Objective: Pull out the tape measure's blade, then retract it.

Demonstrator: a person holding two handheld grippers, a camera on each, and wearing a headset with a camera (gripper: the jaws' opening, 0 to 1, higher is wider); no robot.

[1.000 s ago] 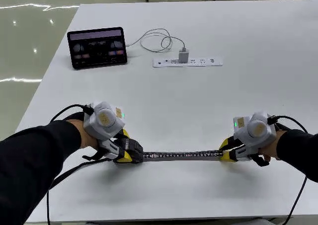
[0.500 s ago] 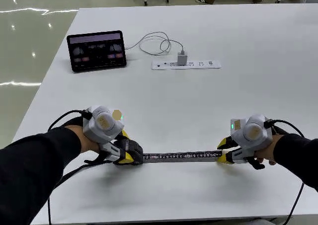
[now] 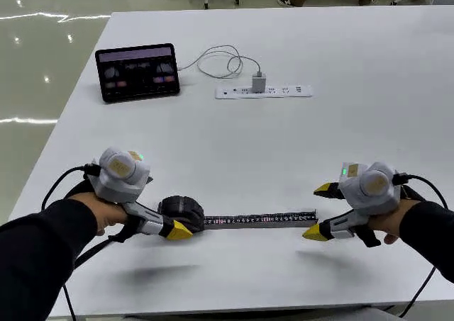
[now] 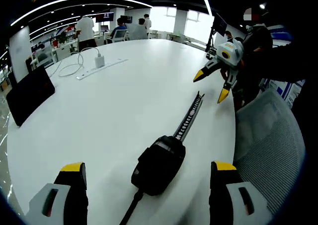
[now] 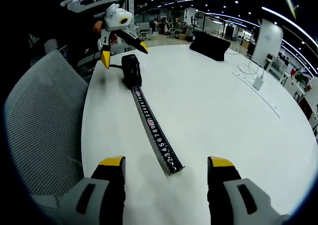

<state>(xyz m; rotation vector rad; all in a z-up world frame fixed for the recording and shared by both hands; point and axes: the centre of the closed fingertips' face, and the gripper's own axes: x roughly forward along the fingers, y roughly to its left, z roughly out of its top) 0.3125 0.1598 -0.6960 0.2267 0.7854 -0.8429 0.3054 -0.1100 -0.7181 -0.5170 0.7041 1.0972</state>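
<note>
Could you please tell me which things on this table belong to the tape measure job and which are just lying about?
Part of the job:
- tape measure case
- its blade, pulled out flat on the table
- left gripper and right gripper, both open

Just lying about:
- tablet
- power strip
- charger and its cable

On the counter point(image 3: 355, 122) near your front edge, the tape measure case point(image 3: 182, 212) lies at your left, between the spread jaws of your left tool point(image 4: 149, 166); its blade point(image 3: 261, 220) runs flat rightward, ending between your right tool's point(image 3: 318, 212) parted jaws; behind, the tablet point(image 3: 137, 71) stands left of the power strip point(image 3: 262, 91).
</note>
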